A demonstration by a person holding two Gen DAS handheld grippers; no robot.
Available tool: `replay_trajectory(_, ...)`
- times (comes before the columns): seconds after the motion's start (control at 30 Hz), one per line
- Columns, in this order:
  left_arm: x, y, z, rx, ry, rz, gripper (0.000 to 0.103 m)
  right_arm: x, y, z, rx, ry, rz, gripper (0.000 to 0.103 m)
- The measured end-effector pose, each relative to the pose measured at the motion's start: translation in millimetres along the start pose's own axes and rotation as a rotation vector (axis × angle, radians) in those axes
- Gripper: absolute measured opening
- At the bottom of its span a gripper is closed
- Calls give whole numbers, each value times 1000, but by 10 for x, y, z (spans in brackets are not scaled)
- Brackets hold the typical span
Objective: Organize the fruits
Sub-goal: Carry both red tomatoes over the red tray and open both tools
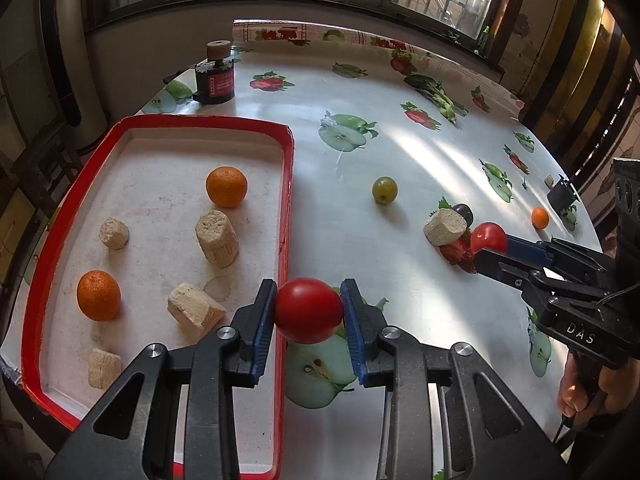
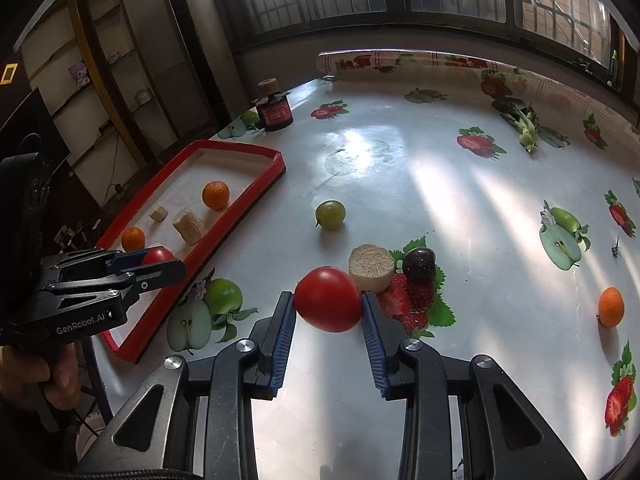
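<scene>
Left claw (image 1: 308, 310) pinching tomato (image 1: 308, 311), lower centre of frame, over tray's (image 1: 285, 200) red rim. Right claw (image 2: 329, 304) pinching second tomato (image 2: 328, 299) above worktop (image 2: 400, 200). I clear rim before releasing, set down gently among oranges.

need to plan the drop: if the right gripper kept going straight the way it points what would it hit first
Probably the beige cork-like block just beyond the red tomato held by the right gripper, with the dark plum beside it; depth is unclear.
</scene>
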State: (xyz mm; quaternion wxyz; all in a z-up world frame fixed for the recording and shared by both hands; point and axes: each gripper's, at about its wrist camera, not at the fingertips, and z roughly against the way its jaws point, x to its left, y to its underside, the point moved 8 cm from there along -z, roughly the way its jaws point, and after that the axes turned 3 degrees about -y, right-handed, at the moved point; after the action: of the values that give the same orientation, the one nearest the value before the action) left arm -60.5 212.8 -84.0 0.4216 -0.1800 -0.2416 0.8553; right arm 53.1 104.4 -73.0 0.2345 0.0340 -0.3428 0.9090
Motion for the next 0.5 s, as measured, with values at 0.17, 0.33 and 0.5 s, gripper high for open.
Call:
replay_trajectory(0.17,179,-21,14,-1,-15,21,30,141,-85,-96,5,-18,20,34)
replay_trajectory(0.33,338,-55,18,-4,-33,38,30,286,-156,-217,17,-38,37,34)
replay_trajectory(0.5,498,-112,8,-9,-52,54,30,439,-269,-305,15,-57,56,34)
